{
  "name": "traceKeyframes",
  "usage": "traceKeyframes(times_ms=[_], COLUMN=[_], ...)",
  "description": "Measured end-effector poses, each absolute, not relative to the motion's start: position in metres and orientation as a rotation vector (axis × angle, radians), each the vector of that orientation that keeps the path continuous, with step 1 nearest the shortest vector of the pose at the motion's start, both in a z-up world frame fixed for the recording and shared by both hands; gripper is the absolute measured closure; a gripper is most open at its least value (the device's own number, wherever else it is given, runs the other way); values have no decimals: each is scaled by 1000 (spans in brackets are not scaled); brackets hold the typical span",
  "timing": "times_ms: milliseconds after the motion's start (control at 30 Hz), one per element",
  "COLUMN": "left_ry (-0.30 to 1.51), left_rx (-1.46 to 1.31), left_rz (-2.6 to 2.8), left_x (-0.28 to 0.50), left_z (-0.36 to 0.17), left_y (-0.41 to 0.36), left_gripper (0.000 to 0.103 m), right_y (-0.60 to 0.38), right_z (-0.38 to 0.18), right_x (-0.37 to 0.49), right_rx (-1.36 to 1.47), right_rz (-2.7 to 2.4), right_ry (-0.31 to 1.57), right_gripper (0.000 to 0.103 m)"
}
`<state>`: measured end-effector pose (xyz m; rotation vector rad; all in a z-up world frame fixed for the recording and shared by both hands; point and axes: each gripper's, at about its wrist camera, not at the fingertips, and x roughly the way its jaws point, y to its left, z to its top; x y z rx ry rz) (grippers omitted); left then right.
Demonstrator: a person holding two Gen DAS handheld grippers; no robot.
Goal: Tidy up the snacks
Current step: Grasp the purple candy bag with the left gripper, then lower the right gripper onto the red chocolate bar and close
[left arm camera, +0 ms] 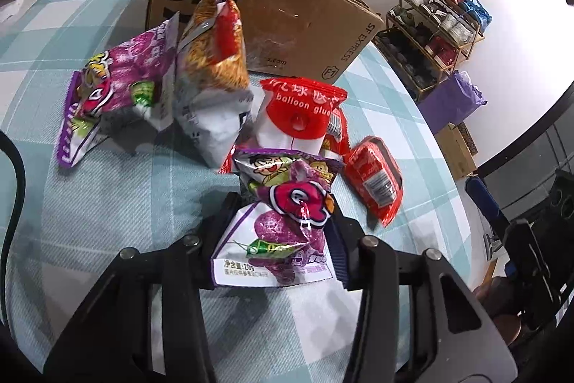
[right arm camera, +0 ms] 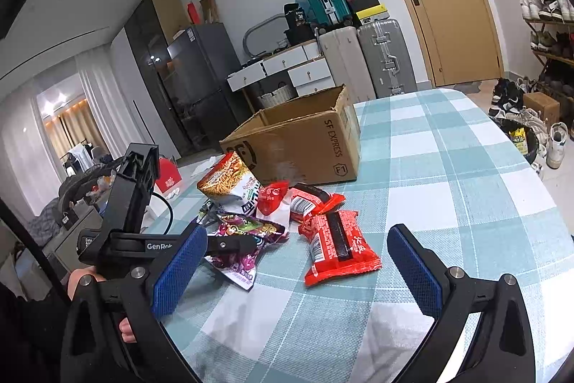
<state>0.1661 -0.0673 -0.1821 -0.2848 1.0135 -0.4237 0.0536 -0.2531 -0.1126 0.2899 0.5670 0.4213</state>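
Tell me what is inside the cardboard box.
Nothing can be told. The cardboard box stands open at the top, but both views show only its outer walls and a strip of inner wall; its floor and contents stay hidden.

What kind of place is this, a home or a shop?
Most likely a home: a table with a checked cloth, suitcases stacked by the door, and a shoe rack.
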Motion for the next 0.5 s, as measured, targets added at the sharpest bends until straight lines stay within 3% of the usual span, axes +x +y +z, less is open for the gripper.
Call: traceKeyframes(times_ms=[500], left_ry=[942], left_rx=[-286], left_rz=[-440], left_x=[125], left_z=[-166], left_y=[-35], left_gripper=[61], right_y=[-241], right_z=[-109], right_x=[55], right_rx=[254], right_rz=[408], right_ry=[598], right_gripper=[1])
